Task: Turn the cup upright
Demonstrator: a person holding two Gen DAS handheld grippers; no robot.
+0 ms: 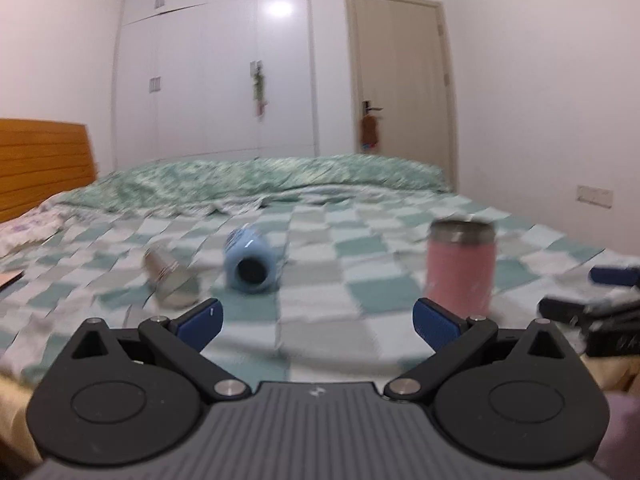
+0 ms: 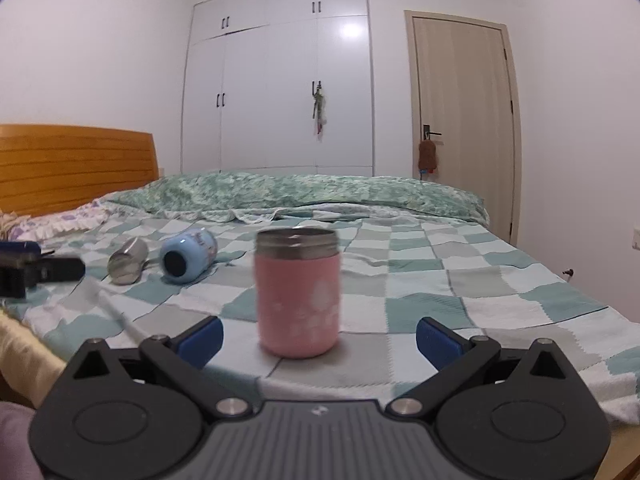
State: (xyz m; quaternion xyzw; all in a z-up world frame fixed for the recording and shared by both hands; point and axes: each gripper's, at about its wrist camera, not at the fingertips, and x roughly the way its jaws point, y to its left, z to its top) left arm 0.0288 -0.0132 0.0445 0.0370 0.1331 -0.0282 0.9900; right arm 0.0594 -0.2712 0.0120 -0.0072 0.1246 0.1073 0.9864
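Observation:
A pink cup with a steel rim (image 2: 298, 294) stands upright on the checked bed cover, just ahead of my open, empty right gripper (image 2: 318, 338); it also shows in the left wrist view (image 1: 460, 268). A light blue cup (image 1: 250, 260) lies on its side, its dark end facing me, ahead of my open, empty left gripper (image 1: 316, 320). It shows in the right wrist view too (image 2: 188, 255). A steel cup (image 1: 170, 280) lies on its side to the left of the blue one, also seen in the right wrist view (image 2: 127, 261).
The bed (image 1: 340, 320) has a rumpled green quilt (image 2: 300, 192) at the back and a wooden headboard (image 2: 72, 164) on the left. A white wardrobe (image 2: 280, 92) and a door (image 2: 464, 120) stand behind. The other gripper shows at each view's edge (image 1: 592, 312) (image 2: 32, 268).

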